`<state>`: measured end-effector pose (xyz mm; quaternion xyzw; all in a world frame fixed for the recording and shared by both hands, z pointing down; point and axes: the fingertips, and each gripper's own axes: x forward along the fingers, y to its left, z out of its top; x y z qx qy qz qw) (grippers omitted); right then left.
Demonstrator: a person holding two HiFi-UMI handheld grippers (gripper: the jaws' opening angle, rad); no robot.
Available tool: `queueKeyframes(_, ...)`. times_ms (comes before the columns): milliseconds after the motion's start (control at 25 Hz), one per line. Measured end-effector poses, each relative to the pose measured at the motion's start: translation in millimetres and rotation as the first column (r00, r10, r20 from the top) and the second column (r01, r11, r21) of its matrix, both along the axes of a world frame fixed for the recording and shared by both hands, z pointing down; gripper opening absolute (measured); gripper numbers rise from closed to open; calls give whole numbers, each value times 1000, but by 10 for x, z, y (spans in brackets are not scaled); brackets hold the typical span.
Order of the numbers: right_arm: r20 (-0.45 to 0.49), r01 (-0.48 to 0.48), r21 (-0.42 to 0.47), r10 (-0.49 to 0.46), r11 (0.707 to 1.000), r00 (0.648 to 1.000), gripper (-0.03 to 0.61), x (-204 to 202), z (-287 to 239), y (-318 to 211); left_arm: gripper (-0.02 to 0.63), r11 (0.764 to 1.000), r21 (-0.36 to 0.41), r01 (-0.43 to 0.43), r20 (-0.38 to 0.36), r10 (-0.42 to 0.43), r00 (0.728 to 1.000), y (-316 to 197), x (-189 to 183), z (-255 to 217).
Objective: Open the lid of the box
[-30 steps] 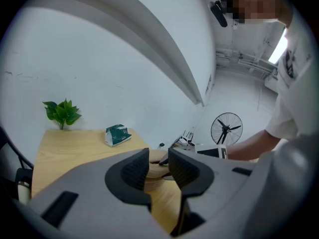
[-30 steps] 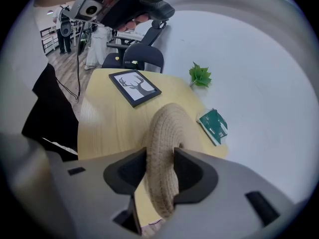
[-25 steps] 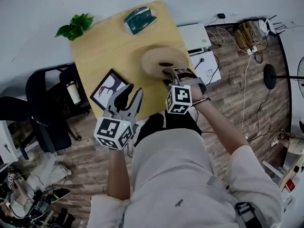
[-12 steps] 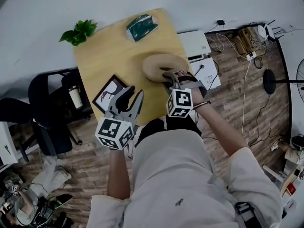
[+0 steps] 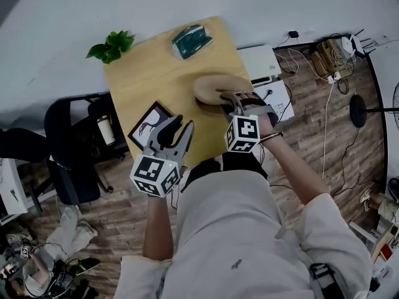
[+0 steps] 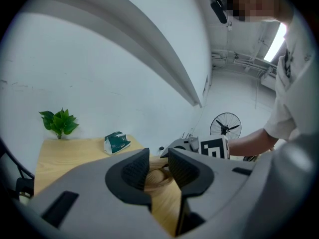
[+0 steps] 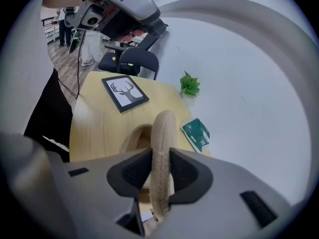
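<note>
While the right tool [image 7: 159, 173], jaws just closing, is clamping the rim of the lid [image 7: 162, 131], the lid is tilting up off the box [image 7: 130, 139]; the left tool [image 6: 158, 166] is idling open.

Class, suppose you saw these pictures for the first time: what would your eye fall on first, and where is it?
First, the right gripper, whose jaws have just been closing on the rim of the woven lid, which is tilted up off its round box by the table's right edge. Next, the left gripper, jaws apart and empty, near the deer picture at the near left.
</note>
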<state>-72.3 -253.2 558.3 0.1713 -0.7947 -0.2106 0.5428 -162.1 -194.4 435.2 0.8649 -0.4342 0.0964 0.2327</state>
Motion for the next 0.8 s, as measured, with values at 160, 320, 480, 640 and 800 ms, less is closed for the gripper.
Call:
queueKeyframes(160,1,-9,24,9,1000,1000,100,31,-76,-60,110,1000,12,-3,3,3,1000,21,7,-48)
queueKeyframes(320,3,-18,52,18,998,1000,98,61,-165,-140,110,1000,20,-5,5,4,1000,49,3,-83)
queueKeyframes(480,12,-34,81,33,996,999,98,89,-286,-222,110,1000,21,-5,2,5,1000,107,-15,-79)
queueKeyframes(640,37,-63,111,60,992,998,98,136,-454,-274,110,1000,25,-4,-4,4,1000,159,-26,-90)
queueKeyframes(800,81,-99,122,89,988,993,98,182,-625,-273,110,999,37,-5,-11,5,1000,175,-44,-128)
